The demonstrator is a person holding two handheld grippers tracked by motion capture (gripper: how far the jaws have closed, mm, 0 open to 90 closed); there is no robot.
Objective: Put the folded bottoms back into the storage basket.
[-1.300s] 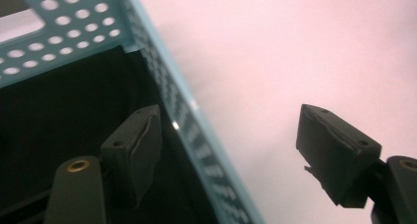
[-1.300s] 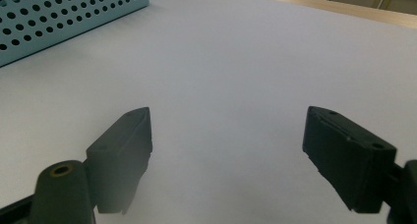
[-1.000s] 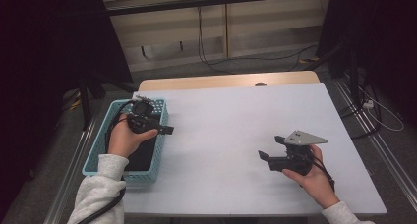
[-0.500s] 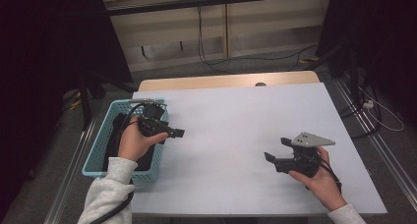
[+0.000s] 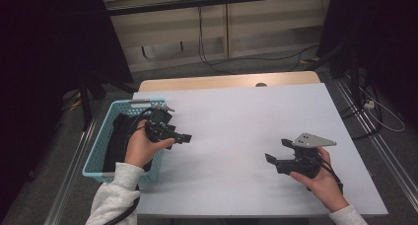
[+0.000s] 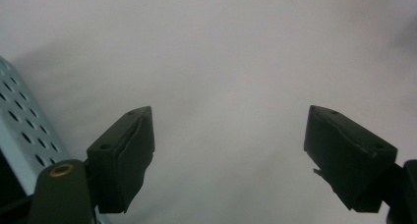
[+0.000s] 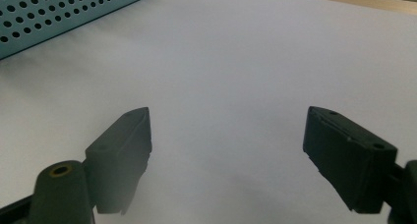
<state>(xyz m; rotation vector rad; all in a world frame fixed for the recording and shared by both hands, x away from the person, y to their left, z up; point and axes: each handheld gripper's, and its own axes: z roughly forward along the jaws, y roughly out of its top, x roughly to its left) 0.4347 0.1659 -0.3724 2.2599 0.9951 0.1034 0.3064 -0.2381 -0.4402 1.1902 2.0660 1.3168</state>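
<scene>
The left gripper (image 5: 183, 136) is held at the left side of the white table (image 5: 246, 116), just past the right rim of the light blue basket (image 5: 98, 151). Its jaws point to the right, out over the bare table top, and they stand wide apart with nothing between them. In the left gripper view the same wide gap of the left gripper (image 6: 228, 155) shows plain white table behind it, and a strip of the basket's wall (image 6: 19, 130) with its rows of small holes sits at the left edge, just beside the left jaw. The person's left hand (image 5: 143, 148) grips the body of the tool above the basket's right edge, and a grey sleeve (image 5: 116, 195) comes in from the near side.

The basket stands on the left edge of the table. Something black (image 5: 118, 141) lies inside it, a dark cloth or bag as far as can be told; its shape is too dim to make out.

The right gripper (image 5: 277, 151) is held low over the near right part of the table, well apart from the basket, with its jaws pointing left. They too stand wide open and hold nothing. A grey three-cornered plate (image 5: 313, 139) sits on top of it, and the right hand (image 5: 320, 178) holds it from the near side. In the right gripper view the right gripper (image 7: 226, 150) frames bare white table, and the basket's holed wall (image 7: 59, 13) shows far off at the top left
</scene>
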